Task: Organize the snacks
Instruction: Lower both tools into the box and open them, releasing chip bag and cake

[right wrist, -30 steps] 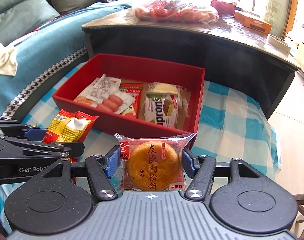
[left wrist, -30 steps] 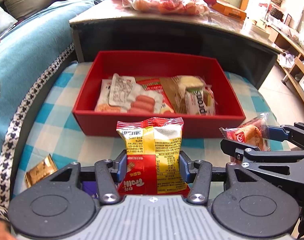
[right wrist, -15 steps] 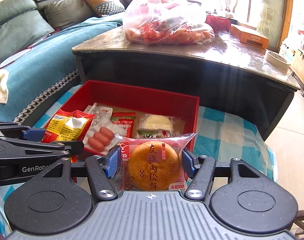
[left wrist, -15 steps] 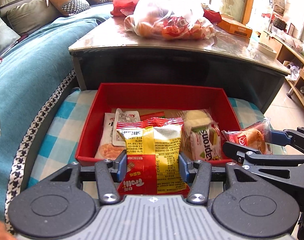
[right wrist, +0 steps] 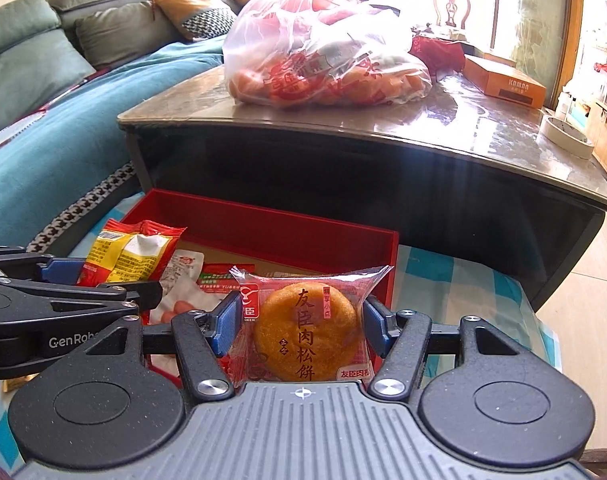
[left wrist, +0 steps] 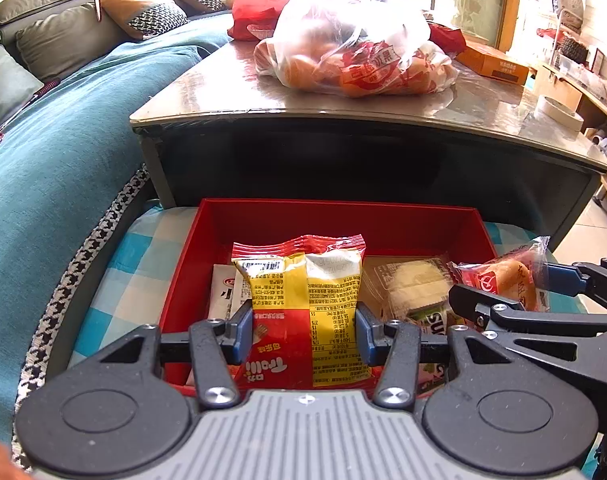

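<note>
The left gripper [left wrist: 303, 330], jaws closing, pinches a yellow-and-red snack packet [left wrist: 303, 312]; the right gripper [right wrist: 301, 330] clamps a wrapped round pastry [right wrist: 307, 332]; both hang over the red box's [left wrist: 343, 220] near edge; farther off, a coffee table [right wrist: 463, 128].

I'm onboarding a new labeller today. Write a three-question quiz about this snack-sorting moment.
1. True or false: the red box sits on the glass-topped table.
2. Which gripper holds the round cake packet? A) left gripper B) right gripper
3. Fill in: the left gripper's fingers are closing on a yellow-and-red ____.

Key: 1 false, it sits on the checked cloth; 2 B; 3 snack packet.
</note>
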Available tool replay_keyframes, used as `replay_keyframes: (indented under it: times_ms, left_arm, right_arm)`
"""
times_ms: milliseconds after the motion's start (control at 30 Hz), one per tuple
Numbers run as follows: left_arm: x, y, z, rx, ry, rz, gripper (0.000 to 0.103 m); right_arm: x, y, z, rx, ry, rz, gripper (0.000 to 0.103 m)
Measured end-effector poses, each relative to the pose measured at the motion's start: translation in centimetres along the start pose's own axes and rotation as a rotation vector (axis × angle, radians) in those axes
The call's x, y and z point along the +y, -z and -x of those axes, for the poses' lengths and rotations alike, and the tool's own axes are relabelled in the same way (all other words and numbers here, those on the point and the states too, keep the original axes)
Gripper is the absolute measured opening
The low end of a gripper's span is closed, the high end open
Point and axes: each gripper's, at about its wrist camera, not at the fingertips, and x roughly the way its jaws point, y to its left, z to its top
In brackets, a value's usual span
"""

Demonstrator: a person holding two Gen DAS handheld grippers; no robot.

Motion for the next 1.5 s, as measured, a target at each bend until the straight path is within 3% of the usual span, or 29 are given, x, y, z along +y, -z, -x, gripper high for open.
replay_keyframes:
  times_ms: [833, 1500]
  left_arm:
    - [0.2, 0.0, -4.6, 0.065, -0.039, -0.007, 0.08]
    - [0.4, -0.1, -5.4, 0.096, -0.053, 0.004, 0.082]
  right_arm:
    - [0.1, 0.0, -4.9, 0.05, 0.021, 0.025, 0.069]
    - [0.9, 0.4, -6.1, 0.074, 0.043, 0.067, 0.073]
